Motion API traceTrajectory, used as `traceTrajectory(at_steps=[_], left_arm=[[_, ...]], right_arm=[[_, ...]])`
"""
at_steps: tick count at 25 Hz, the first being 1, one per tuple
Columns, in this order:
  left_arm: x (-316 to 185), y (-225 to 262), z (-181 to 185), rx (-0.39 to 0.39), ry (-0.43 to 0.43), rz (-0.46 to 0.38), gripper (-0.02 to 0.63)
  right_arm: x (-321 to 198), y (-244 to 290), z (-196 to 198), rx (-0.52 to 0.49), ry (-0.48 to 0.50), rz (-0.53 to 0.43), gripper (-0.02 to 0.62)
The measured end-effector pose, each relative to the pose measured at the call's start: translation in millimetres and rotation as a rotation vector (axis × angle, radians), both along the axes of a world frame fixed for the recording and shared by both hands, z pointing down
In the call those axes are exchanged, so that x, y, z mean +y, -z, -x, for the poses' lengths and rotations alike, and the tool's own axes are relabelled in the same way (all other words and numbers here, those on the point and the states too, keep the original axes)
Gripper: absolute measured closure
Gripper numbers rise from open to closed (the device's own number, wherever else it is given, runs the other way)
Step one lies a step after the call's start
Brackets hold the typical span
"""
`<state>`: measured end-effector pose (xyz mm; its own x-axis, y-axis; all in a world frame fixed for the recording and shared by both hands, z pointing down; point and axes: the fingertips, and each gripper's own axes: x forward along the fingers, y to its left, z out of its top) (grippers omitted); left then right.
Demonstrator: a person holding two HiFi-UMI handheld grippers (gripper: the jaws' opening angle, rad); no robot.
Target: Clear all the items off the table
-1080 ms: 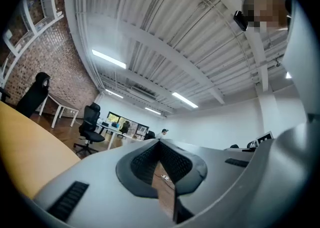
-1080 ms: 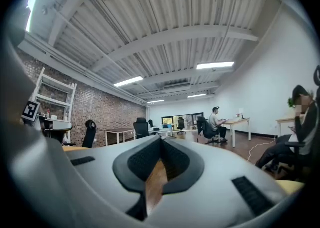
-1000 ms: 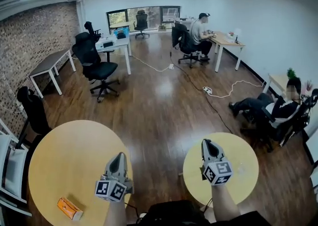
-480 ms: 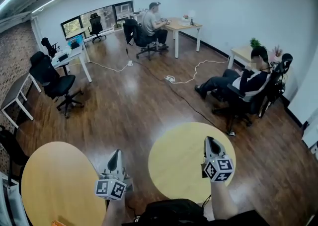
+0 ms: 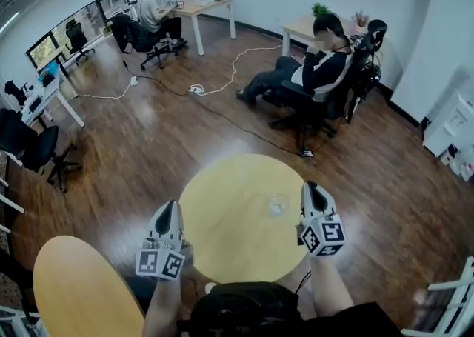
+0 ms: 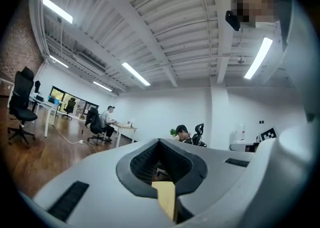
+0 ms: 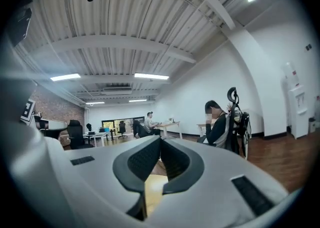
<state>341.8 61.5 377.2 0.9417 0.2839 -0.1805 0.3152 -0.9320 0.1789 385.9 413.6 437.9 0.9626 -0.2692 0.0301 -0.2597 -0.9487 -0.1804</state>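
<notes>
A small round yellow table stands just in front of me in the head view. On its right half stands a small clear glass. My left gripper is shut and empty, hovering at the table's left edge. My right gripper is also shut and empty, over the table's right edge, a short way right of the glass. In the left gripper view the closed jaws point level across the room. The right gripper view shows its jaws closed the same way, with a strip of yellow tabletop below them.
A second, larger round table sits at the bottom left. A person sits in an office chair beyond the small table, another at a far desk. Cables cross the wooden floor. A white chair is at the bottom right.
The view has swung to the right: the small round table moved from the right to the centre and the glass came into sight. The larger table slid off to the left. Both grippers stayed shut.
</notes>
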Motion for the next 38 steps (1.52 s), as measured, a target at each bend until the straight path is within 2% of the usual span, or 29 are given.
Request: traceTrajectory(at_steps=[1, 2, 6, 8, 13, 18, 20, 21, 25, 29, 32, 34, 38], left_arm=[[6, -2, -7, -0.007, -0.018, 0.002, 0.604], [13, -4, -14, -0.015, -0.037, 0.004, 0.604], [54, -10, -34, -0.037, -0.135, 0.005, 0.604], [72, -14, -40, -0.044, -0.182, 0.002, 0.604], [93, -34, -54, -0.094, -0.26, -0.027, 0.604], [96, -67, -70, -0.178, -0.286, -0.065, 0.604], [95, -84, -76, -0.222, -0.272, -0.065, 0.604], [96, -92, -79, -0.24, -0.266, -0.063, 0.604], [101, -126, -89, -0.305, -0.26, -0.075, 0.603], [99, -159, -79, -0.377, -0.268, -0.063, 0.603], [96, -171, -77, -0.408, -0.272, -0.057, 0.604], [94, -181, -80, -0.422, -0.269, -0.05, 0.604], [85, -202, -85, -0.449, -0.246, -0.055, 0.604]], right_arm=[[6, 2, 3, 0.002, -0.011, 0.003, 0.578], [13, 2, 6, 0.002, -0.02, 0.004, 0.535], [44, 0, 22, -0.014, -0.066, 0.016, 0.526], [51, -7, 30, -0.033, -0.068, 0.025, 0.433], [33, -34, 34, -0.099, -0.034, 0.061, 0.29], [5, -75, 25, -0.193, 0.014, 0.065, 0.213], [-4, -93, 20, -0.222, 0.04, 0.09, 0.205], [-7, -102, 17, -0.231, 0.05, 0.107, 0.178], [-12, -142, 6, -0.283, 0.057, 0.155, 0.176], [-24, -185, 3, -0.347, 0.093, 0.183, 0.133], [-26, -203, -7, -0.376, 0.09, 0.18, 0.133], [-25, -211, -13, -0.391, 0.077, 0.172, 0.097], [-36, -224, -13, -0.401, 0.081, 0.177, 0.097]])
